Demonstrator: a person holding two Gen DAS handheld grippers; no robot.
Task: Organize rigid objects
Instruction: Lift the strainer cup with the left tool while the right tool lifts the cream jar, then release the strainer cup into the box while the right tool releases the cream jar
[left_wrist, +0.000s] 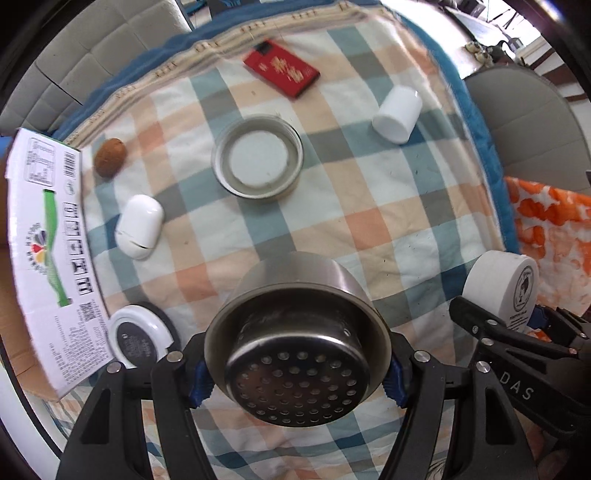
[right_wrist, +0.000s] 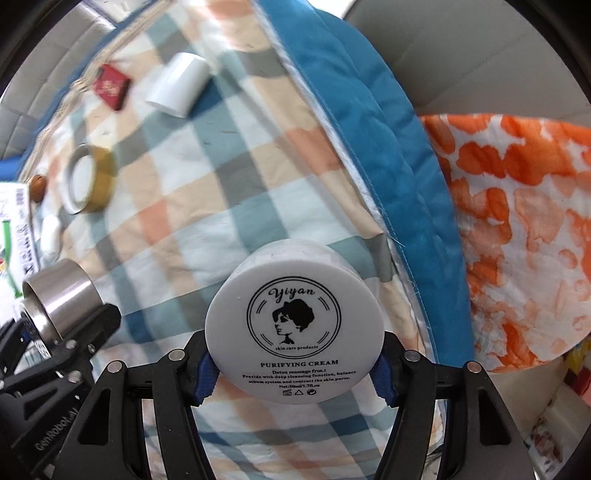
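My left gripper (left_wrist: 297, 380) is shut on a steel strainer cup (left_wrist: 295, 343) with a perforated bottom, held above the checked cloth; the cup also shows in the right wrist view (right_wrist: 59, 299). My right gripper (right_wrist: 293, 373) is shut on a white cream jar (right_wrist: 293, 328) labelled "Purifying Cream"; the jar shows at the right of the left wrist view (left_wrist: 502, 288). On the cloth lie a red box (left_wrist: 282, 68), a white cylinder (left_wrist: 397, 114), a round lid (left_wrist: 256, 160), a white egg-shaped case (left_wrist: 139, 226), a brown nut (left_wrist: 109, 157) and a small round tin (left_wrist: 138, 341).
A white cardboard box (left_wrist: 44, 258) with printed labels stands along the left edge of the cloth. A blue quilt border (right_wrist: 373, 147) runs along the right side, with an orange patterned fabric (right_wrist: 517, 221) beyond it. Grey cushions lie behind.
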